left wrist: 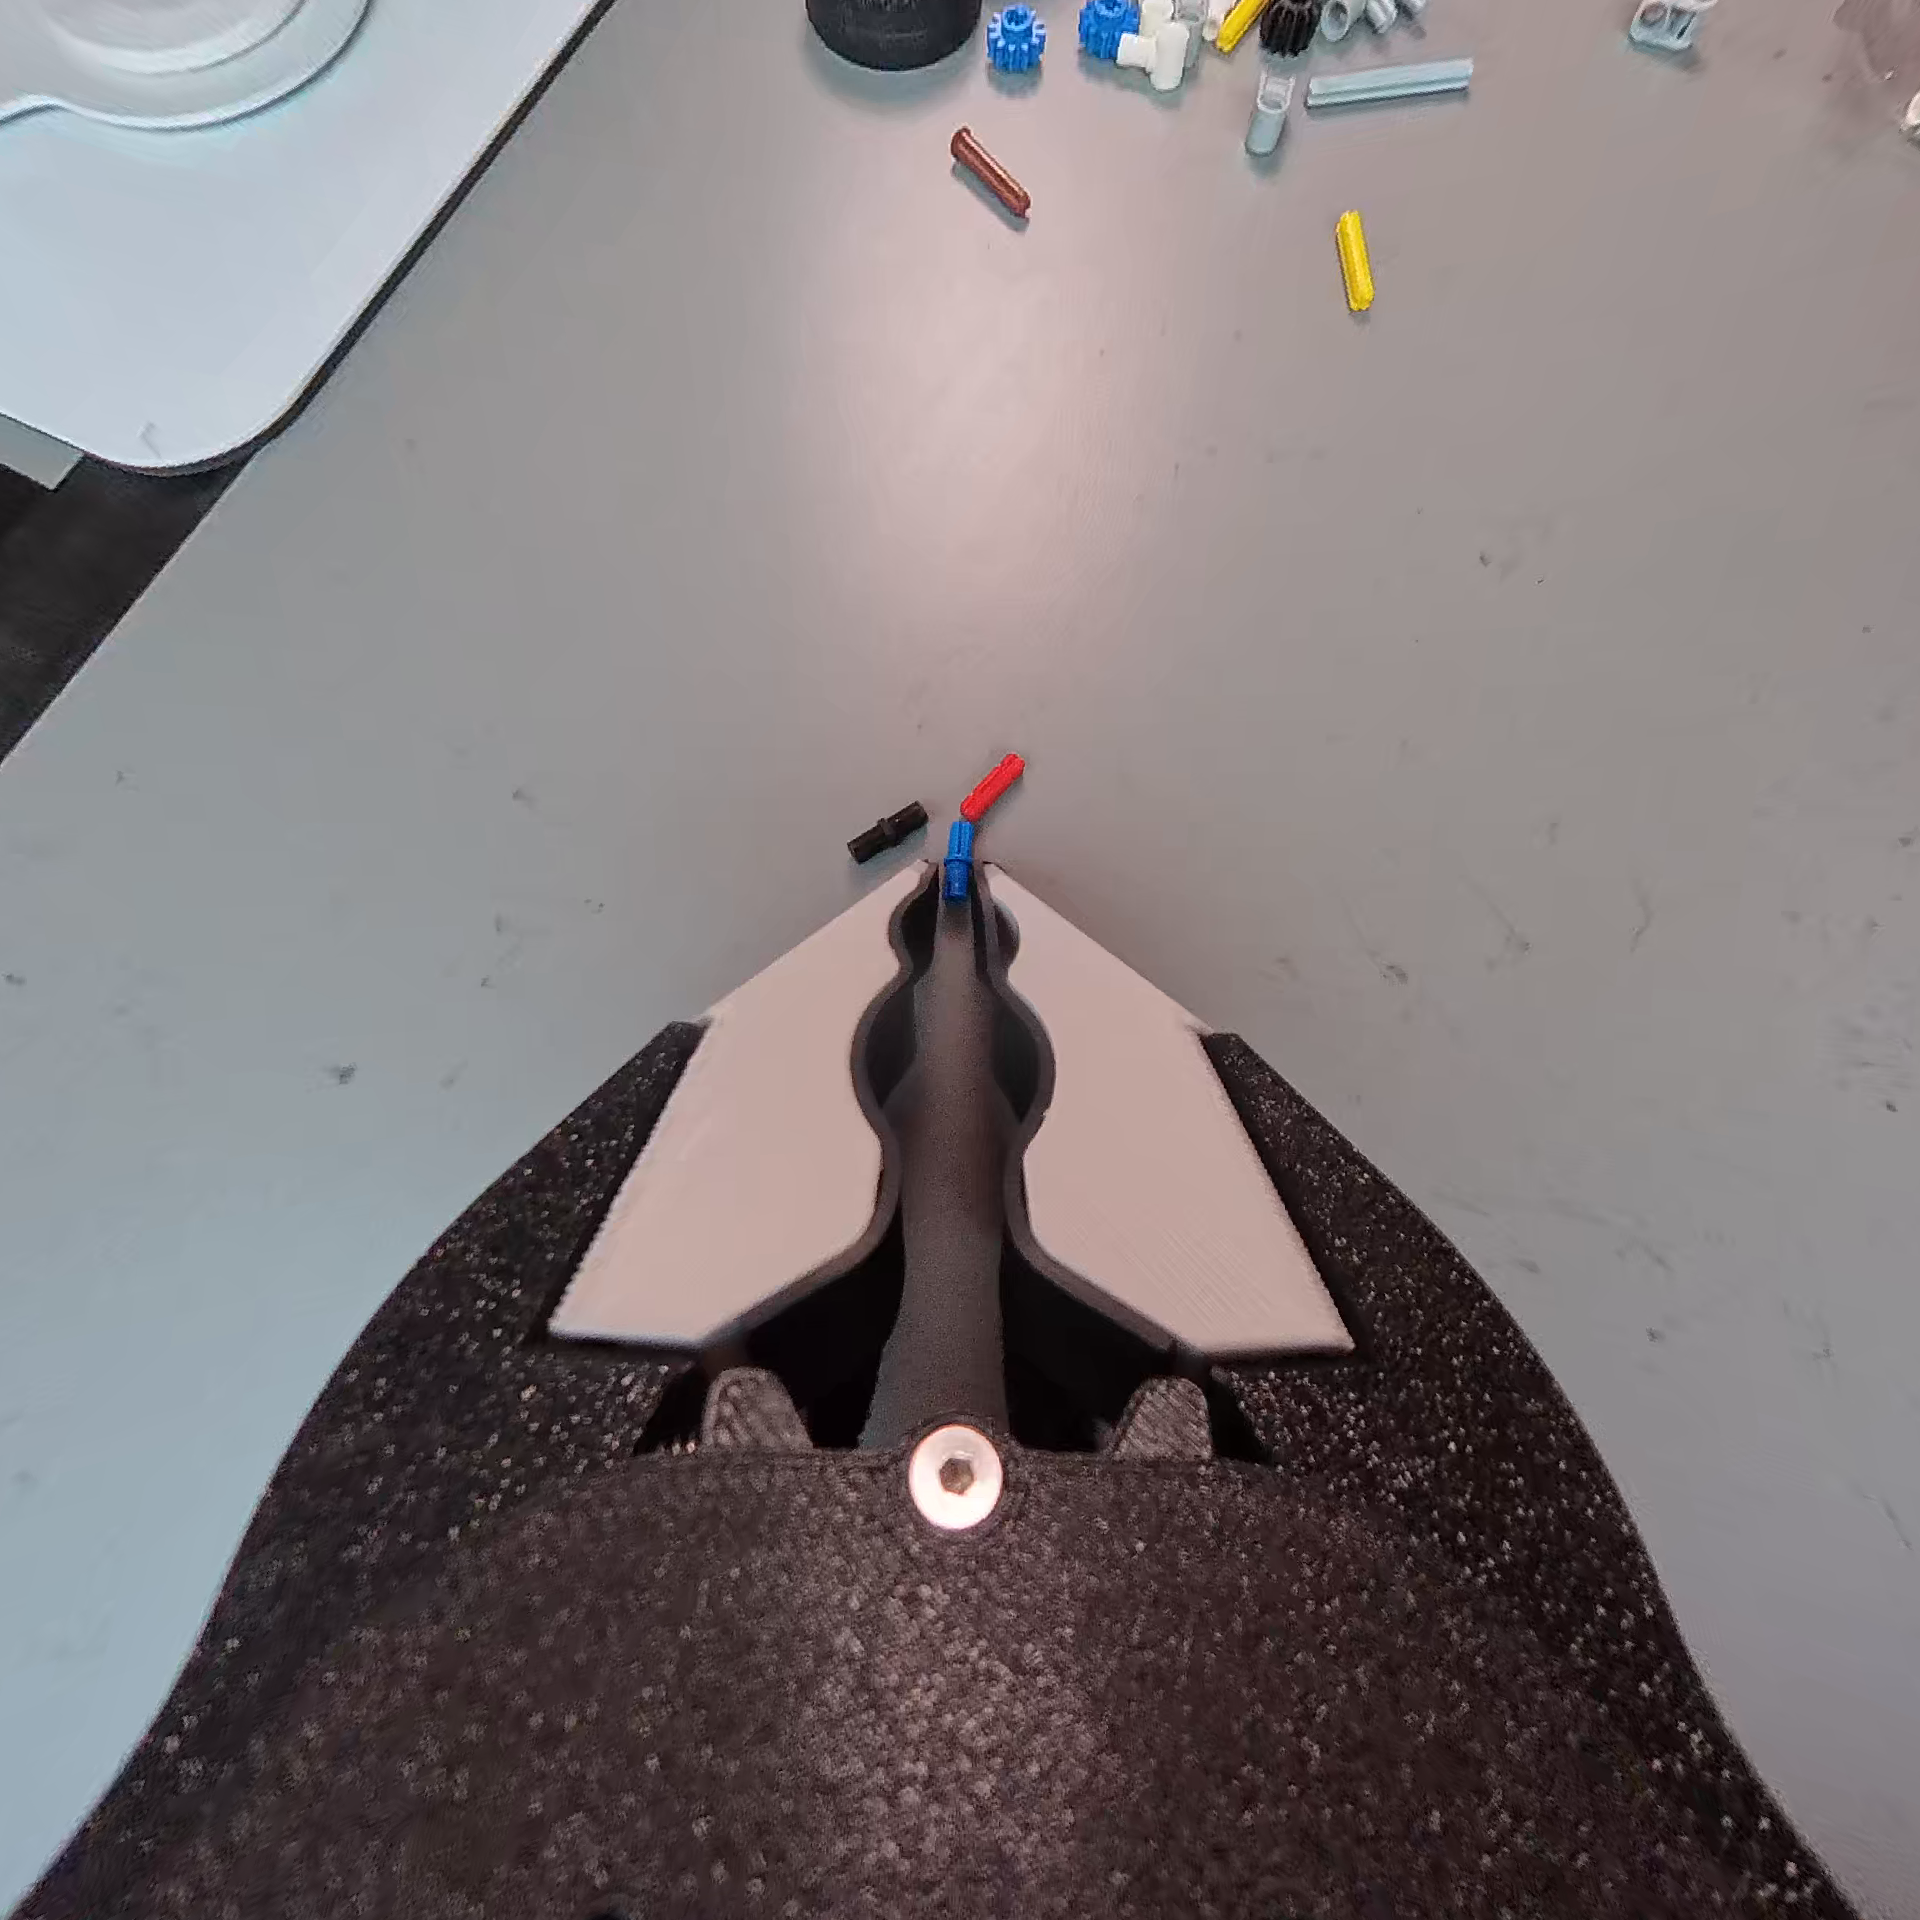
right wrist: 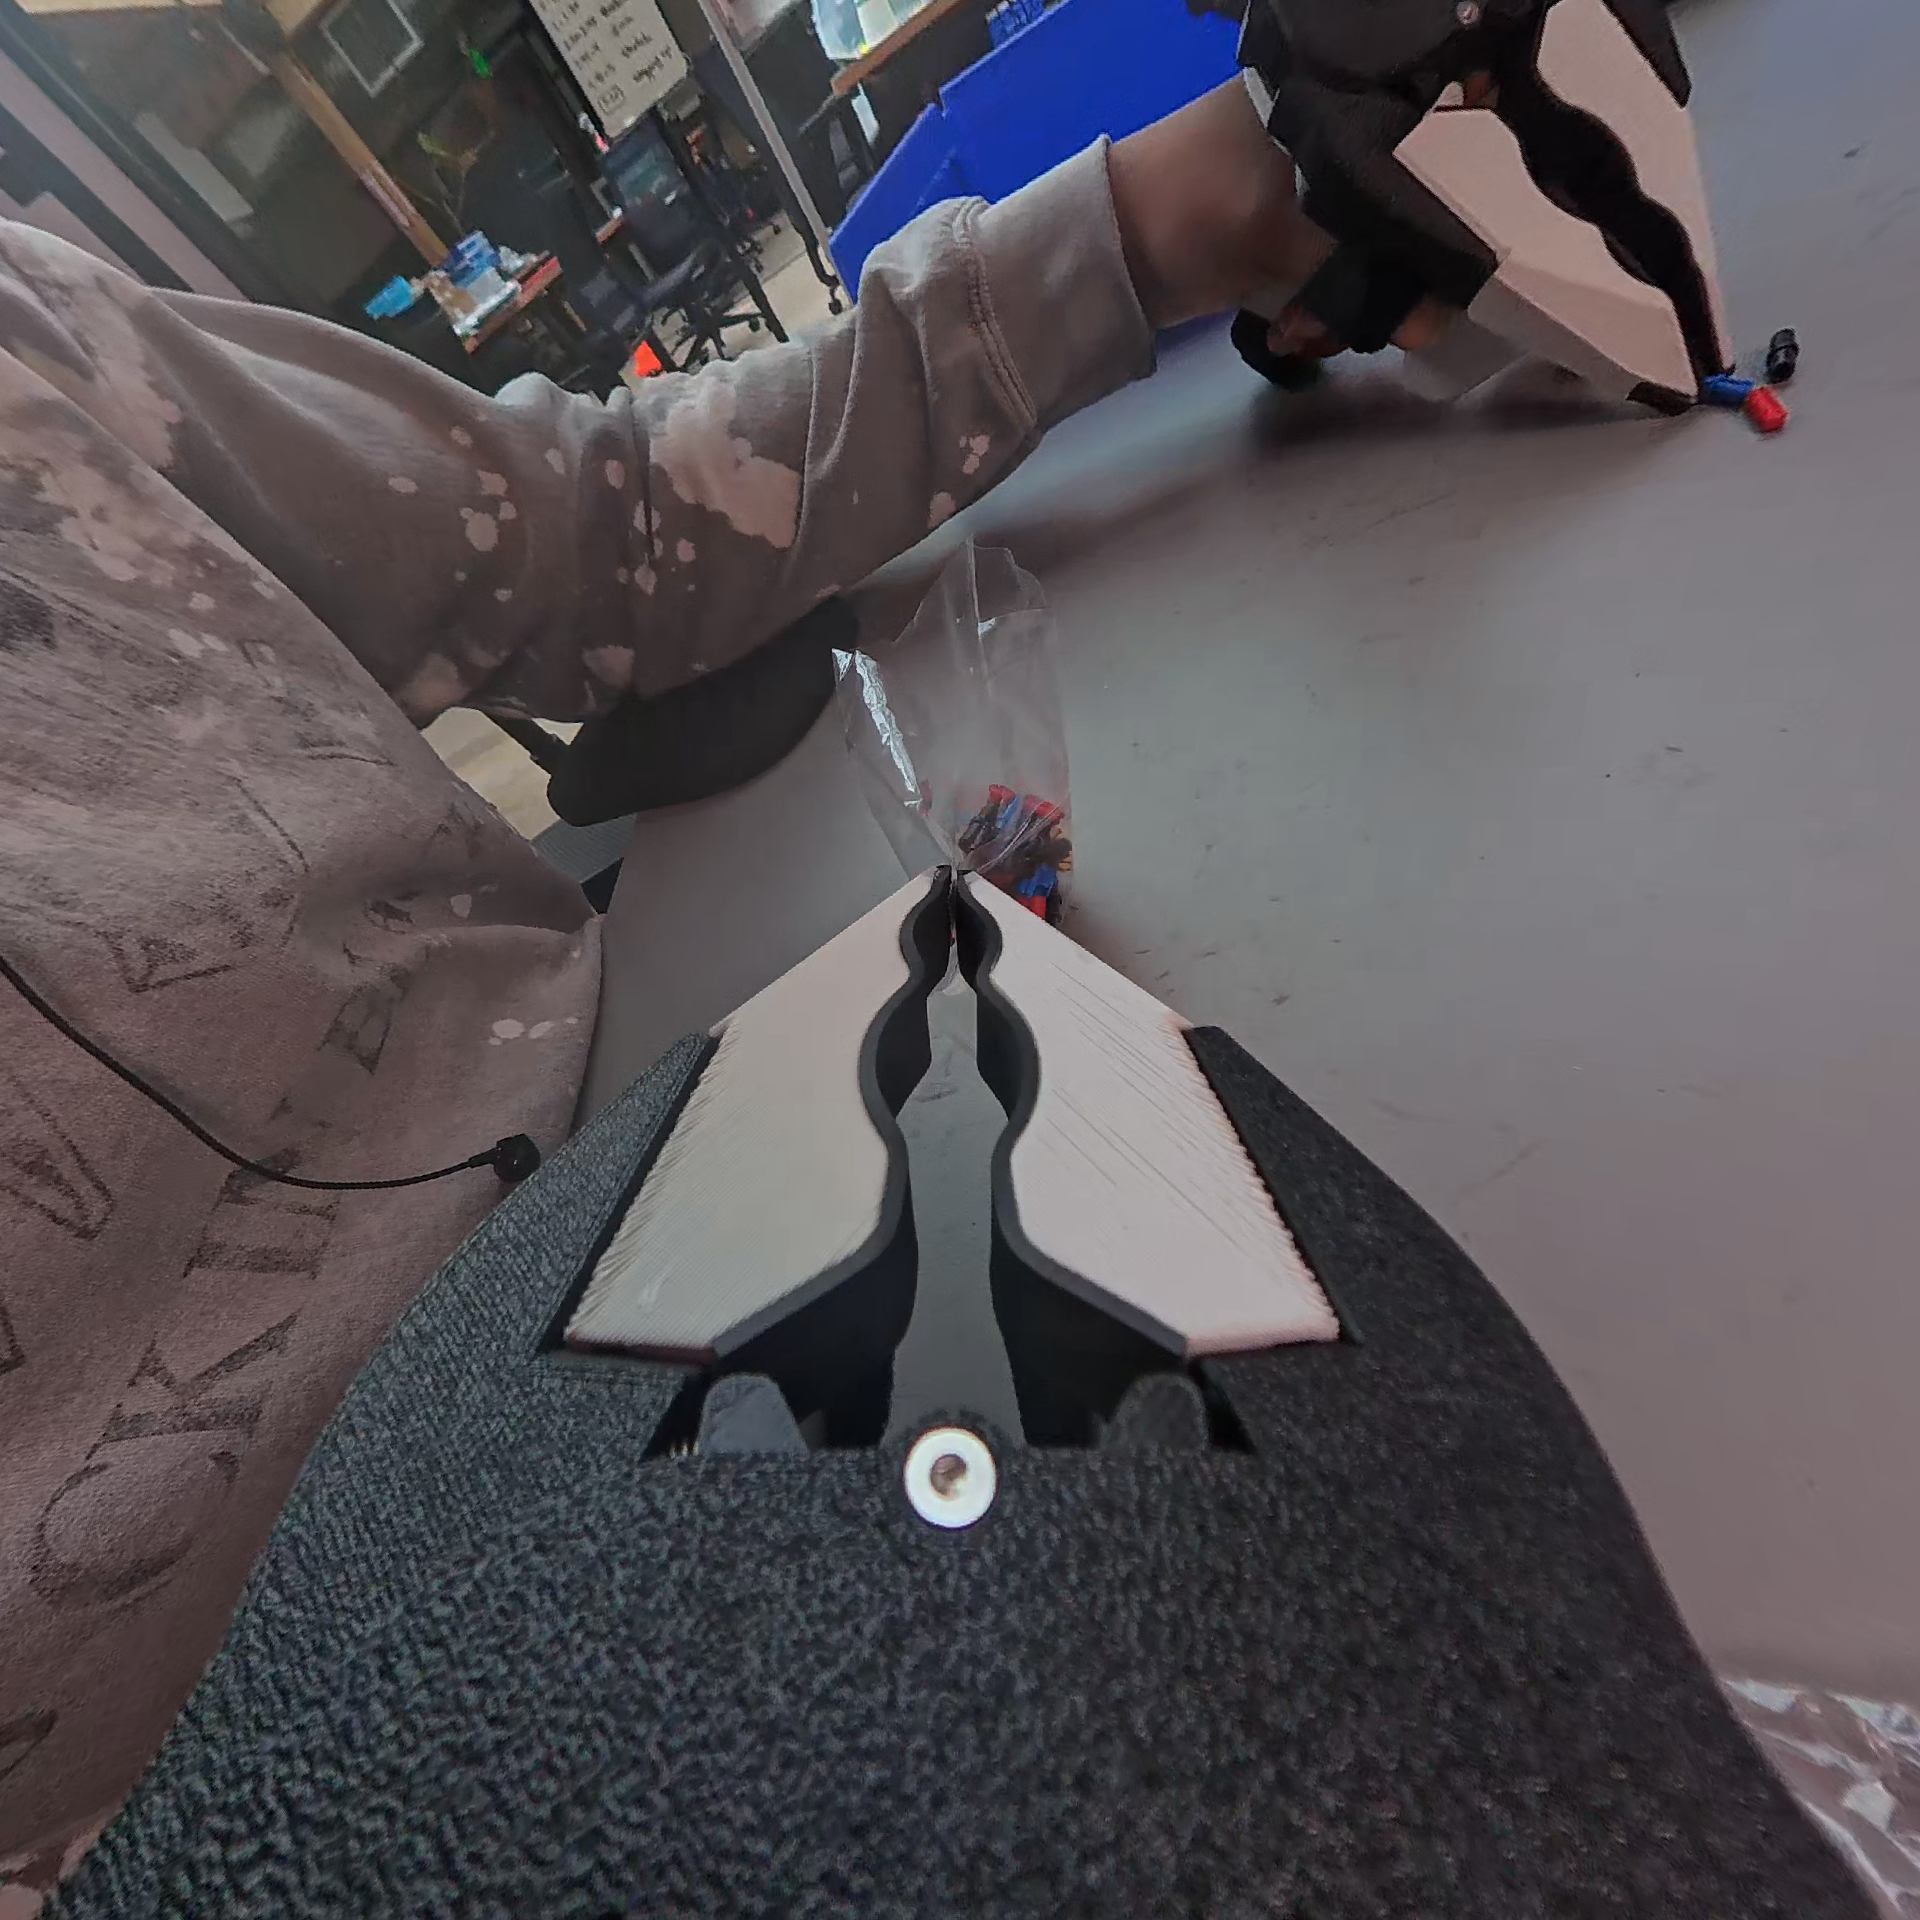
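Note:
My left gripper (left wrist: 957, 871) is shut on a small blue pin (left wrist: 955, 858) at the grey table (left wrist: 1143, 582). A red pin (left wrist: 992, 787) lies just beyond the blue pin, touching its tip. A black pin (left wrist: 886, 830) lies just to the left. My right gripper (right wrist: 954, 881) is shut on a clear plastic bag (right wrist: 971, 717) that holds several small red, blue and black pins. The right wrist view also shows the left gripper (right wrist: 1696, 387) far off, with the blue pin (right wrist: 1725, 390), red pin (right wrist: 1765, 407) and black pin (right wrist: 1781, 353) at its tip.
At the table's far edge lie loose parts: a brown pin (left wrist: 989, 172), a yellow axle (left wrist: 1353, 260), blue gears (left wrist: 1015, 40), a grey rod (left wrist: 1388, 82) and a black round object (left wrist: 891, 31). A person's sleeve (right wrist: 582, 499) crosses the right wrist view. A blue bin (right wrist: 1029, 135) stands behind. About 25 cm separates my left fingertips from my right. The yellow axle (left wrist: 1353, 260) lies around 15 cm away from my left fingertips.

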Action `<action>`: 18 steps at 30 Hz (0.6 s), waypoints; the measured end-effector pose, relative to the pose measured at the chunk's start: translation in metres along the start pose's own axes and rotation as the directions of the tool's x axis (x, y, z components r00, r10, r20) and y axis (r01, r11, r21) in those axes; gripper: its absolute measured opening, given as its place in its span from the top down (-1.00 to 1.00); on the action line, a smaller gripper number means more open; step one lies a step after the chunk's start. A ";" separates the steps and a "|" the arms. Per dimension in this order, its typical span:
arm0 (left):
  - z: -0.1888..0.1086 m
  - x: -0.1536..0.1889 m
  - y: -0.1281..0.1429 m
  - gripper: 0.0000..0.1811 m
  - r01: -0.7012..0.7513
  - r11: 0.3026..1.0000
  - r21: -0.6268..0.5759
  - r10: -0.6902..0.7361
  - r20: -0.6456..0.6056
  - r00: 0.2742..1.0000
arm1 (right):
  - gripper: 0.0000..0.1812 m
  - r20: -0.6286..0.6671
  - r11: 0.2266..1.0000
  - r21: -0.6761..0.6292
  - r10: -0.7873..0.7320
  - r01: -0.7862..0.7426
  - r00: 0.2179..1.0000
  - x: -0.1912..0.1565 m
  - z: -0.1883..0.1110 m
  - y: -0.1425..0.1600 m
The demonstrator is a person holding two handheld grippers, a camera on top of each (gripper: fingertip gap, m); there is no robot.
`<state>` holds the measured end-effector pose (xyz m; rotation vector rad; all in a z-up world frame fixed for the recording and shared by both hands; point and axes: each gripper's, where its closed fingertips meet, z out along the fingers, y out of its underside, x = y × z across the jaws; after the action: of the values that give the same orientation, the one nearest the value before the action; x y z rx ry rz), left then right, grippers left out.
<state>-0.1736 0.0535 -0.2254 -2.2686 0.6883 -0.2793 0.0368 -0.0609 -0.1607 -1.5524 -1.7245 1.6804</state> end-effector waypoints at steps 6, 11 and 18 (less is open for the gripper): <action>-0.030 0.063 -0.046 0.95 -0.028 0.983 0.182 0.071 -0.232 0.970 | 1.00 -0.003 1.000 -0.002 -0.007 0.007 1.000 0.000 0.000 0.000; -0.077 0.180 -0.094 0.95 -0.275 0.912 0.304 0.388 -0.419 0.821 | 1.00 -0.002 1.000 -0.001 -0.002 0.002 1.000 0.000 0.000 0.000; -0.067 0.208 -0.077 0.86 -0.362 0.907 0.215 0.421 -0.475 0.773 | 1.00 -0.006 1.000 -0.010 -0.022 0.022 1.000 -0.002 0.001 0.001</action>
<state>0.0037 -0.0561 -0.1247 -1.8814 1.3686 -0.7129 0.0370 -0.0635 -0.1605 -1.5360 -1.7435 1.6578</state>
